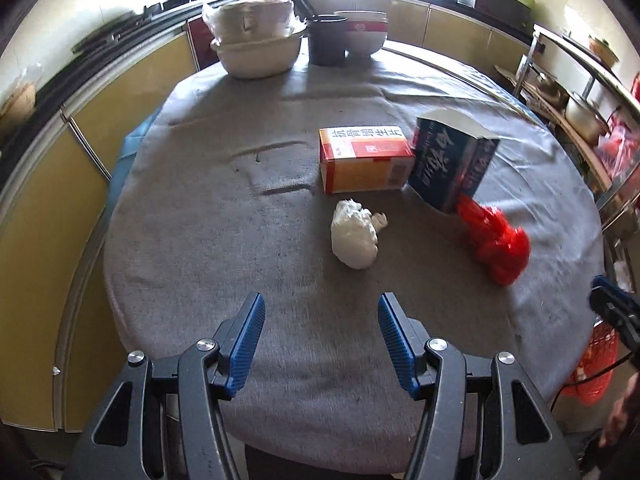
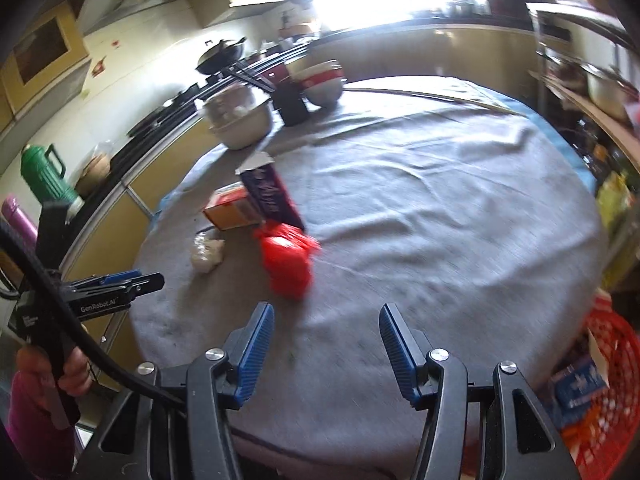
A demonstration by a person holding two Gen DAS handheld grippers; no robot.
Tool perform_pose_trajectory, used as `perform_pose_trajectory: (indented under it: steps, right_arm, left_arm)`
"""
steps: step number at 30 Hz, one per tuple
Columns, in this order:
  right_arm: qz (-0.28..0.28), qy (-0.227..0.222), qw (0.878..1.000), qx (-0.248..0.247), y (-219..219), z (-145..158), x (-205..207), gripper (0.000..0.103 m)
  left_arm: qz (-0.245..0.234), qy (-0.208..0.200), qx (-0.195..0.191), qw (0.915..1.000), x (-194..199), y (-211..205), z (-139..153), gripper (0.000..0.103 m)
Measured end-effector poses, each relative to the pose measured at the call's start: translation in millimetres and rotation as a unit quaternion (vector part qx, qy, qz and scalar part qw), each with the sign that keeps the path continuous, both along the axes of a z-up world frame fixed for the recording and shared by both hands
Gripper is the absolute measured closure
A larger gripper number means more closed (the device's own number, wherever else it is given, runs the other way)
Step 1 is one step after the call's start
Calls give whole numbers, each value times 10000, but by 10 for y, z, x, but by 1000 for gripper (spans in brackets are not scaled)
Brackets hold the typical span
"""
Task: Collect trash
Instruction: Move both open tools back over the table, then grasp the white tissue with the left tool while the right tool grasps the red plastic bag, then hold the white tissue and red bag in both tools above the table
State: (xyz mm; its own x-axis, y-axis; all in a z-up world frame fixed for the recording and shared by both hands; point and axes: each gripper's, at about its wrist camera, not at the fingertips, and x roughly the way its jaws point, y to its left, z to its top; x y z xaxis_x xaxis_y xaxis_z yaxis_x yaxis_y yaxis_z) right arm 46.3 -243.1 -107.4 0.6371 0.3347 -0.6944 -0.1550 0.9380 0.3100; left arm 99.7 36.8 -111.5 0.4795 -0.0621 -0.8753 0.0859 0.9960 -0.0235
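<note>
Covering most of both views, the round table wears a grey cloth, with stacked bowls and a dark cup at its far edge. Beyond the near right rim sits a red basket already holding some boxes. Near the middle of the table the trash lies in a cluster: a dark blue box leaning tilted, an orange box lying just beside it on the left, a red plastic bag touching the blue box's near corner, and a white crumpled wad in front of the orange box. The left gripper hovers released, jaws spread wide, with the wad straight ahead. The right gripper is likewise spread and empty, the red bag just ahead, slightly left.
</note>
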Motion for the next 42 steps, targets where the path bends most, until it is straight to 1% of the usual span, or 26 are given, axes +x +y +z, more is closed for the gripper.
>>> perform_pose_trajectory:
  steps: [4,8,10,16,17,18,19,20,23,24,27,30,37,42]
  right_arm:
    - [203,88,9997,56,208,-65,261,44]
    - [231,248,9992,230,305,-156,514,46]
    - [225,284,9990,244,340,-195,620,50]
    - [162,550,9976,384,405,-347,905,56]
    - [163,591,9975,348,422,-378,944,56]
    - [211,610,9970,436,437,-415,980,58]
    - [232,644,9963,526,450,-442,1001,61]
    - [249,631,9963,534,476,-450,1009,61]
    - [392,486,9978,242,567,-408,953,62]
    - [412,437,9979,226,576,-386,914,62]
    - [455,243,9982,294,564,-283,793,62]
    - [431,75,9988,228,538,-183,656,62]
    - [287,-92,9992,267,381,-42,346,62]
    - [168,-218,9992,284,226,37,105,62]
  left_arm:
    - [-11,163,-306,9994,192,39,-50,43]
    - [-41,293,-438,9986,343,-9,-93,43]
    - [-47,389,-515,9979,446,-22,-143,43]
    - [-101,603,-819,9948,665,-68,-287,44]
    - [-110,610,-848,9945,700,-79,-328,48]
    - [-119,648,-858,9941,733,-93,-385,64]
    - [-115,737,-849,9936,756,-104,-439,73]
    - [-74,731,-860,9936,760,-100,-470,73]
    - [-102,654,-880,9939,713,-91,-443,74]
    - [-99,632,-875,9941,679,-88,-424,74]
    - [-73,593,-879,9943,571,-83,-361,74]
    - [-89,514,-819,9953,419,-135,-254,74]
    - [-202,306,-694,9969,117,-229,8,74]
    - [-287,189,-571,9978,-50,-344,121,74]
